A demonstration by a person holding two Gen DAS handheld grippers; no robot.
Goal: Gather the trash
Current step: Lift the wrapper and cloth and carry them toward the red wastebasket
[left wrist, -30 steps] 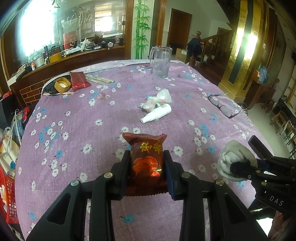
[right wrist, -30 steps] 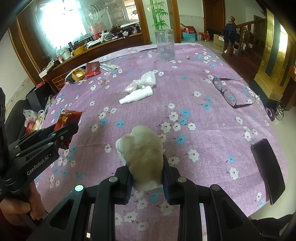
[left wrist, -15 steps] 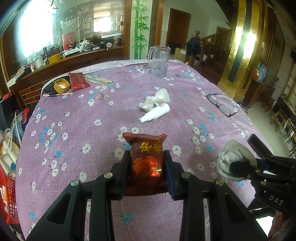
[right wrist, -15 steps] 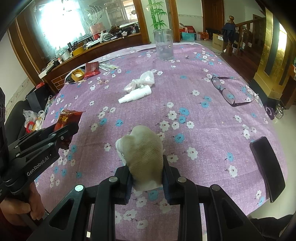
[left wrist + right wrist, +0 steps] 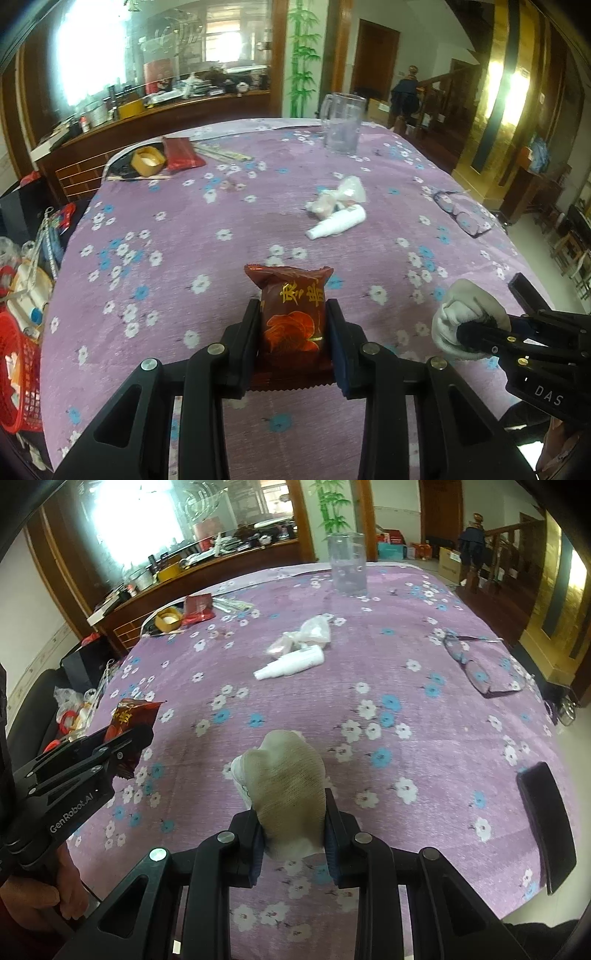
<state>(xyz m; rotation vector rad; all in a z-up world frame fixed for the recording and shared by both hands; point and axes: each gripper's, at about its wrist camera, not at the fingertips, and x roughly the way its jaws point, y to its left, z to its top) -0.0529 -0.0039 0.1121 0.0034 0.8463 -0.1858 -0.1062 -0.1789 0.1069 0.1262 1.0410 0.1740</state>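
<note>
In the left wrist view, the left gripper [image 5: 291,332] is clamping a red snack packet [image 5: 291,314] between its two fingers, holding it upright above the purple flowered tablecloth [image 5: 184,229]. At the lower right the right gripper [image 5: 480,332] is reaching in from the side with its fingers closed on a wad of dirty white cloth [image 5: 465,314]. Farther up the table a crumpled plastic bag [image 5: 340,194] is lying just behind a white spray bottle [image 5: 336,223], and the two look to be touching. A clear glass mug [image 5: 341,123] is standing upright near the far edge, a pair of glasses [image 5: 461,212] is lying toward the right edge, and a roll of tape [image 5: 147,160] is sitting just beside a red pouch [image 5: 181,153] at the far left. In the right wrist view, the right gripper [image 5: 291,830] is pinching the cloth wad [image 5: 284,790] above the tablecloth [image 5: 406,720], while the left gripper [image 5: 125,746] is coming in at the left, gripping the snack packet [image 5: 131,716]. The spray bottle [image 5: 291,662] and plastic bag [image 5: 306,635] are lying mid-table, the glasses [image 5: 476,664] to the right, and a dark phone [image 5: 546,823] is lying flat near the right edge.
</note>
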